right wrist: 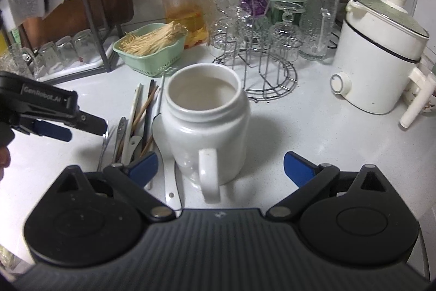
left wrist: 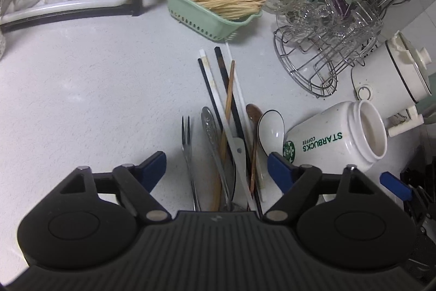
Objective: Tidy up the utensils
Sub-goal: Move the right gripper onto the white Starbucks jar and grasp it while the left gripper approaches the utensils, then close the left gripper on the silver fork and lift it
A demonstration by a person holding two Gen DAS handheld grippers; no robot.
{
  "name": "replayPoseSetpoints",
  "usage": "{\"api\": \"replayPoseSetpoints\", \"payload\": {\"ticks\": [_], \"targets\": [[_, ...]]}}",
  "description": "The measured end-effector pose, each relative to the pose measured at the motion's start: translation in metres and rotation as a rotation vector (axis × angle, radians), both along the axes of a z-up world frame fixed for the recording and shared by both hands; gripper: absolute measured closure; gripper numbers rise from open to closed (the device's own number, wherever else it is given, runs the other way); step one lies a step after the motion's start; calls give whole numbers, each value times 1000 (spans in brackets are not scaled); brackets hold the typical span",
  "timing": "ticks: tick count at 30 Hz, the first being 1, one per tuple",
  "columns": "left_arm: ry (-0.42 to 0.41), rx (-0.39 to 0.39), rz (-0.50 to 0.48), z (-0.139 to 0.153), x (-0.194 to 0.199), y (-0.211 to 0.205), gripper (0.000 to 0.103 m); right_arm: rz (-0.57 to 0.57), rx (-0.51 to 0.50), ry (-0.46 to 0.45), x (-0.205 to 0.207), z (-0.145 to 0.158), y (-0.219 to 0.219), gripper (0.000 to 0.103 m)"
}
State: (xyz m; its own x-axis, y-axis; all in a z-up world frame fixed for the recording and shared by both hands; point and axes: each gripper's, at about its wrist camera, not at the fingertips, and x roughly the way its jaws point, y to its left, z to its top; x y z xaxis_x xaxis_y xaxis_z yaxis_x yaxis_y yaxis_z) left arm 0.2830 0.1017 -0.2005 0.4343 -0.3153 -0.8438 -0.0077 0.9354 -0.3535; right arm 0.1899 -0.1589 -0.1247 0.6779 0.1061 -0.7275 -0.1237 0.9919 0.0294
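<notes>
Utensil pile (left wrist: 229, 143) (chopsticks, fork, spoons) lies loose on the counter (left wrist: 81, 100), just left of the white mug (right wrist: 207, 122). Left gripper (left wrist: 216, 164) spread wide over the pile, nothing gripped; right gripper (right wrist: 220, 164) released around the mug, pads not touching. Risk: crossed chopsticks may scatter or slip; the mug looks bumpable.

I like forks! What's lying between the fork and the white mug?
In the left wrist view, chopsticks and spoons lie between the fork and the mug.

Your left gripper (left wrist: 216, 164) body hides the utensils' (left wrist: 231, 132) near ends; the mug (right wrist: 205, 124) covers the white spoon's (right wrist: 170, 176) bowl.
</notes>
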Motion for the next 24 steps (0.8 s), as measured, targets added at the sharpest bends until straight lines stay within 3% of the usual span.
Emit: {"api": "replayPoseSetpoints", "payload": {"ticks": [7,13,20,24], "targets": [[22,-8,-21,-17,20,1,45,23,-48,2,19,-8,16,6],[28,62,-28,-28,32,5,51,15,-66,4,33,-12,22,11],[15,93,-33,-38,43,2,59,23,-83,7,46,-16,30,11],[7,113,-34,-38,47,-1,70,30,-114,11,48,-18,33,12]]}}
